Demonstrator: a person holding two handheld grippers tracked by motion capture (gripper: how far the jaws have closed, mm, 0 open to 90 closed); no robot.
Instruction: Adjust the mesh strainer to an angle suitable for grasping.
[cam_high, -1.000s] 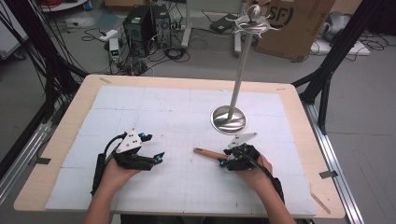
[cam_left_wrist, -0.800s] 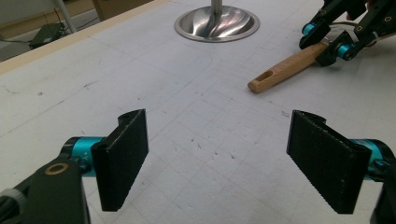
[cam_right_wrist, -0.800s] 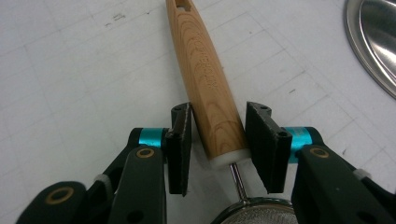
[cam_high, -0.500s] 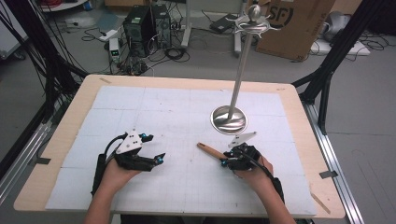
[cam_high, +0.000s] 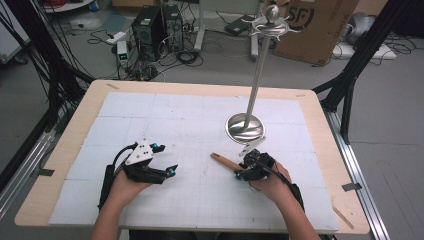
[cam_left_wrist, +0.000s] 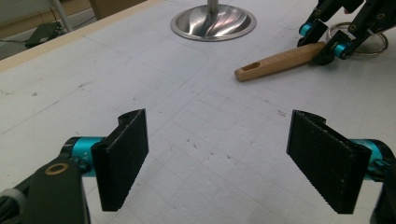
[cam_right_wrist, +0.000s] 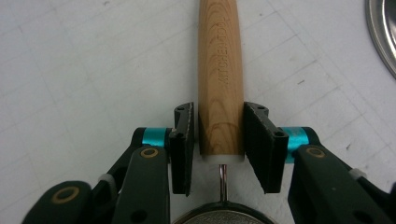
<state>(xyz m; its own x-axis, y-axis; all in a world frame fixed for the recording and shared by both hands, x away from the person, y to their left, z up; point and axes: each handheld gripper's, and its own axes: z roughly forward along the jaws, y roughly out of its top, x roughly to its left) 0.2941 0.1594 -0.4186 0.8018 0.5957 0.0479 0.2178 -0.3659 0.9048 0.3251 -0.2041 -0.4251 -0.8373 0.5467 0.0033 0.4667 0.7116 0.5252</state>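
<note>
A small strainer with a light wooden handle (cam_high: 223, 161) lies flat on the white mat, left of my right hand. In the right gripper view the handle (cam_right_wrist: 219, 70) runs straight between the jaws of my right gripper (cam_right_wrist: 218, 135), and the wire mesh bowl (cam_right_wrist: 219, 218) sits at the bottom edge. The jaws have just been opening: one pad touches the wood and a thin gap shows at the other. My right gripper (cam_high: 240, 168) rests low on the mat. My left gripper (cam_high: 167, 160) lies at the near left, wide open and empty (cam_left_wrist: 217, 158), facing the handle (cam_left_wrist: 280, 60).
A tall metal hanging stand rises from a round polished base (cam_high: 245, 127) just beyond my right gripper, with hooks at its top (cam_high: 272, 22). The base (cam_left_wrist: 212, 21) also lies ahead of my left gripper. The wooden table edge (cam_high: 320, 100) frames the mat.
My right gripper and the strainer handle have shifted slightly to the right. My left gripper has not moved.
</note>
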